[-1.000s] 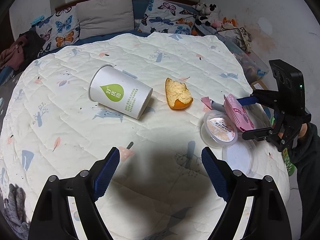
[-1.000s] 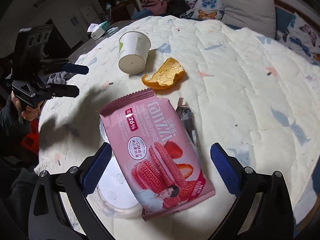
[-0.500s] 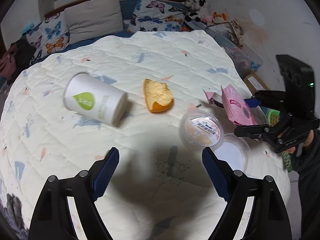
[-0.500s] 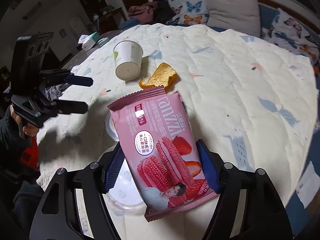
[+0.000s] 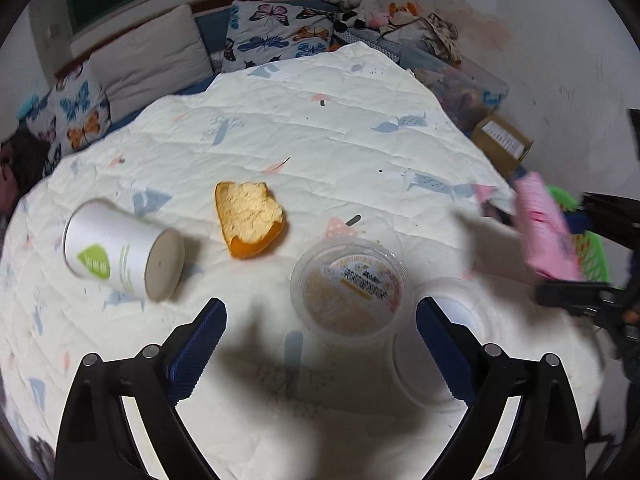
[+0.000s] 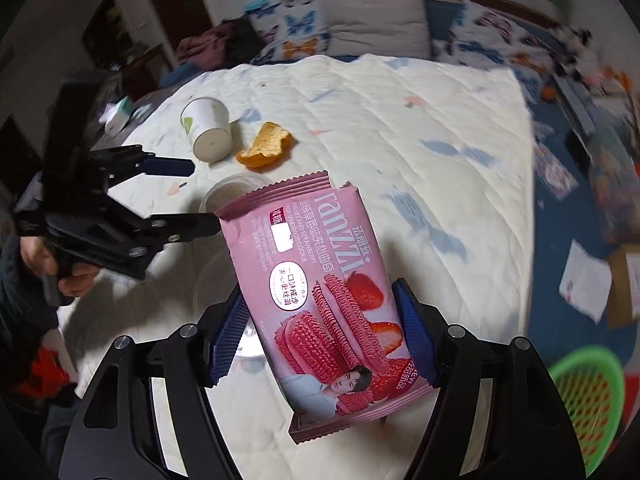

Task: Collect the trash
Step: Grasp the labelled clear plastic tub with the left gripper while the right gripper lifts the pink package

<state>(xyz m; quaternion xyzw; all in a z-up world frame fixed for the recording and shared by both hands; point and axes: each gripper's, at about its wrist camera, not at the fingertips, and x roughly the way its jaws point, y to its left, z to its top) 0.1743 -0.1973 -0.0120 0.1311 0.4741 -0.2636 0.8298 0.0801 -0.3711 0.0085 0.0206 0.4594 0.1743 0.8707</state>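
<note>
Dim room; overhead light, hard shadows; motion blur; fisheye-warped edges.

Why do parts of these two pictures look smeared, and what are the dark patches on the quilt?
Left wrist view: pink wrapper at the right edge is motion-smeared; the dark patches are gripper shadows on the quilt. Right wrist view: wrapper sharp, green basket and room edges blurred.

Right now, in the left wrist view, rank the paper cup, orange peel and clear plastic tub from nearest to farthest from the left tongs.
1. Clear plastic tub, just ahead, right of centre.
2. Orange peel, farther ahead.
3. Paper cup, tipped over, far left.
</note>
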